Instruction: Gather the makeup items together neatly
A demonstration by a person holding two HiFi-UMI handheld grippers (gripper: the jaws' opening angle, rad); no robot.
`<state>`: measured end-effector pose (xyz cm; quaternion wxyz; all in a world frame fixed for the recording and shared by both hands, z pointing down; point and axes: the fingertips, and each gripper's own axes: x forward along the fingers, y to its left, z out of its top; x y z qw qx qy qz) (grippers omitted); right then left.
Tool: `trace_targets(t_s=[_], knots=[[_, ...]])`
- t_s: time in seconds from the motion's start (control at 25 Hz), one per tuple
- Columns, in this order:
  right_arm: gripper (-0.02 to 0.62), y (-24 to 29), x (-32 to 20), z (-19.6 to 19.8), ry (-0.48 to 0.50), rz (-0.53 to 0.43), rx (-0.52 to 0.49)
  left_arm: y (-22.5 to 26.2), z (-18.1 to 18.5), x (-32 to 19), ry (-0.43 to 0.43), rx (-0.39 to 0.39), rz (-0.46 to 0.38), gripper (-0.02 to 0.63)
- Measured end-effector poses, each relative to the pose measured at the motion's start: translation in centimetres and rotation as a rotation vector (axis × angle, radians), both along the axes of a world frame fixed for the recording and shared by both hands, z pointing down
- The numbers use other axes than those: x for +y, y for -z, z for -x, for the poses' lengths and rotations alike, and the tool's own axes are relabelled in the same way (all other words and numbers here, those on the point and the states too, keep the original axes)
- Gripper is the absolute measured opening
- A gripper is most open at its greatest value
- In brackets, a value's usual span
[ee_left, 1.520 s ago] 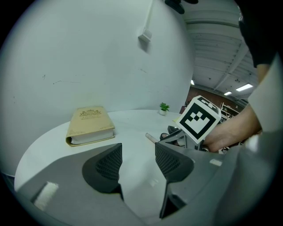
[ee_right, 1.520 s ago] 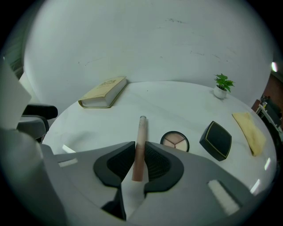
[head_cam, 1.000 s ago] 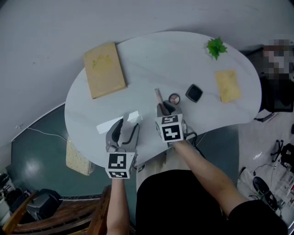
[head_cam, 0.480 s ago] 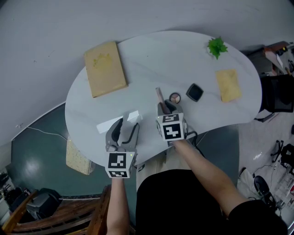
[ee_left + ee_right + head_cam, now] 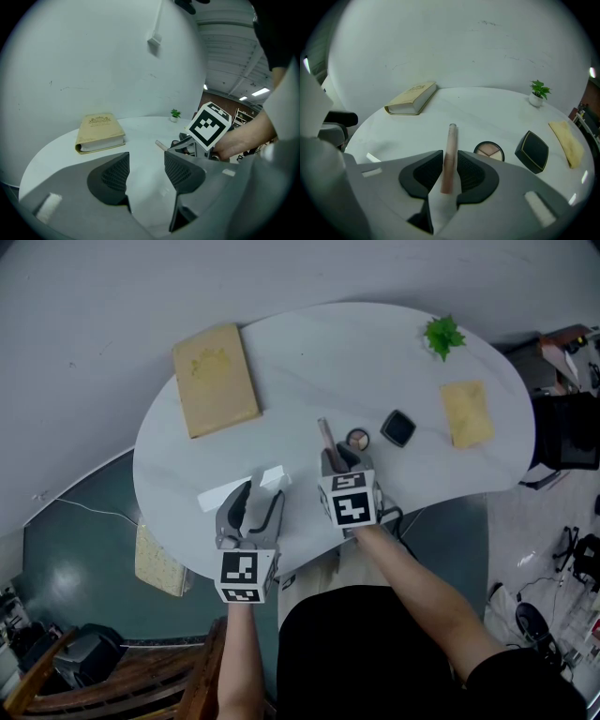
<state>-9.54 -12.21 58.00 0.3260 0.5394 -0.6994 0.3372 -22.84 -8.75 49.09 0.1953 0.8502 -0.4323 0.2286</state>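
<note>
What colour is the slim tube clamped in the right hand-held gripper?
The tube is a pale pinkish-beige, clearest in the right gripper view.

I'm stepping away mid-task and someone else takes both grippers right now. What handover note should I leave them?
Left gripper: open, empty, over the near edge of the table.
Right gripper: shut on the pink tube, angled down toward the table.
Items: round eyeshadow palette just right of the tube; black compact further right, apart from the palette.
Done: tube is in grip next to the palette, not yet released.
Left: set the tube down beside the palette, then probably nudge the compact closer.
</note>
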Motion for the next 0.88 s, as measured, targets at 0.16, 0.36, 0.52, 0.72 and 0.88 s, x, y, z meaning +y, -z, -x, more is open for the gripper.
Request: trace_targets(t_s=[0.16,0.36,0.52,0.72,0.88], knots=[[0.081,0.0,0.0,0.1,0.009,-0.002,0.0,0.2,0.0,0.1,0.001,-0.003,-0.008,0.229],[0.081,-0.1,0.0,0.1,0.012,-0.004,0.009,0.6,0.4,0.3,0.007,-0.004,-0.016,0.229],[0.081,0.1,-0.1,0.2,0.025,-0.015,0.02,0.7,0.8,0.4,0.016,-0.004,-0.018,0.229],[0.081,1.0,0.1,0.4,0.039,-0.041,0.017,1.0,1.0,0.6,0.024,-0.002,-0.033,0.229],[0.08,2.1,0.8,0.5,0.066,-0.054,0.002,1.7,0.3,1.1,0.032,-0.001,-0.047,0.229]])
